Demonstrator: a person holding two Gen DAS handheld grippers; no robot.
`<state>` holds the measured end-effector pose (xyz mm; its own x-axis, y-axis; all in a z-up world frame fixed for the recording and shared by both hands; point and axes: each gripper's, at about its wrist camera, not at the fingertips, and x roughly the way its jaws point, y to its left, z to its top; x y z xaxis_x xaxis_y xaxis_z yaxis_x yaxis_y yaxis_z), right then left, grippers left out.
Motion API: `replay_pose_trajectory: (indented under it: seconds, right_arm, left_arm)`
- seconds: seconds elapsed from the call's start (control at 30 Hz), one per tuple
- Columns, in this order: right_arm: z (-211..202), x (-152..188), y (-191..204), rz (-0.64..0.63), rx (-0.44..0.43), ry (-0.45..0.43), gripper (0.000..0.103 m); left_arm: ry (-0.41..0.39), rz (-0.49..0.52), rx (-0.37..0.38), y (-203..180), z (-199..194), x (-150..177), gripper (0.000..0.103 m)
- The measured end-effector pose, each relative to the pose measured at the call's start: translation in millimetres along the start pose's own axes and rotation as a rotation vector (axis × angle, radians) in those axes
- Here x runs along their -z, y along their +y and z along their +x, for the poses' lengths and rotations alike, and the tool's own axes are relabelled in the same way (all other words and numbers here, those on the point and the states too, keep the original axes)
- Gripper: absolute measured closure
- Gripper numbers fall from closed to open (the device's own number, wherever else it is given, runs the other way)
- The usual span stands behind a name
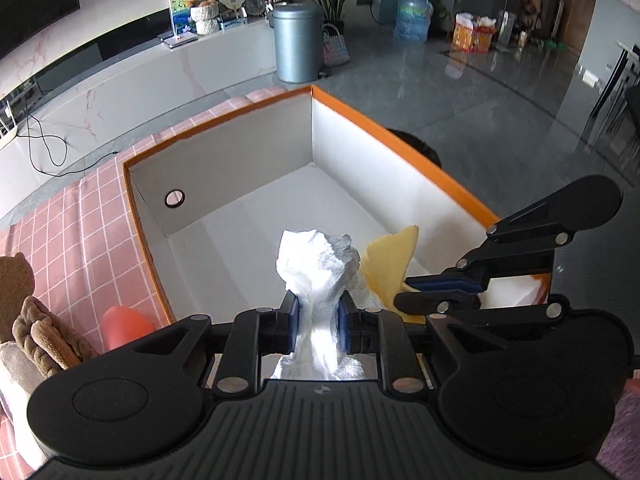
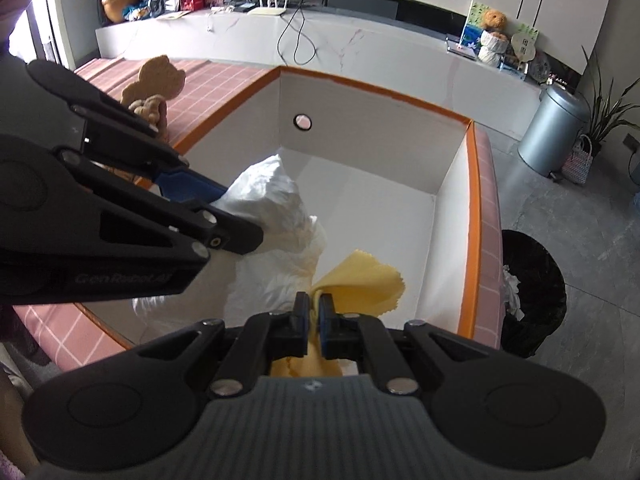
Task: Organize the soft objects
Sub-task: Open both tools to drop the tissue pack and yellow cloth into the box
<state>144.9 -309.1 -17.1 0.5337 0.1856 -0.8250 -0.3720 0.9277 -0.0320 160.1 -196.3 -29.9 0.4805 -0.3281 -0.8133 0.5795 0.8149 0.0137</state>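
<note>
A crumpled white cloth (image 1: 316, 260) stands up between the blue pads of my left gripper (image 1: 318, 304), which is shut on it. Just to its right, my right gripper (image 1: 404, 292) is shut on a thin yellow cloth (image 1: 390, 260). Both grippers point down into an open white box with an orange rim (image 1: 224, 120). In the right wrist view the yellow cloth (image 2: 360, 280) fans out past my right gripper (image 2: 314, 304). My left gripper (image 2: 240, 216) comes in from the left with the white cloth (image 2: 276, 200) bunched and hanging below it. The box floor under the cloths is hidden.
The box (image 2: 474, 184) sits on a pink checked tablecloth (image 1: 92, 220). A brown plush bear (image 2: 156, 76) and a red-orange object (image 1: 124, 326) lie left of the box. A black waste bin (image 2: 532, 292) stands on the floor to its right, a grey metal bin (image 1: 298, 44) farther back.
</note>
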Motion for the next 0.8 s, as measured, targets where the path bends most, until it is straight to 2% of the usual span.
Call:
replay_pose_trajectory:
  seconds: [0.23,0.4,0.57,0.7,0.8]
  right_arm:
    - [8,0,-1,0.010,-0.005,0.056,0.100]
    - [8,3,0,0.016,-0.006,0.060,0.099]
    - [9,4,2,0.022,-0.003,0.071,0.098]
    - [7,2,2,0.042,0.004,0.076,0.090]
    - [2,1,4,0.041,0.030,0.064,0.071]
  left_arm:
    - [0.045,0.019,-0.043,-5,3,2,0.069]
    - [0.027,-0.005,-0.065,0,-4,4,0.038]
    - [-0.016,-0.027,-0.085,5,-17,0,0.030]
    - [-0.055,-0.052,-0.092,10,-27,-1,0.030]
    - [-0.077,-0.062,-0.095,12,-34,-2,0.030]
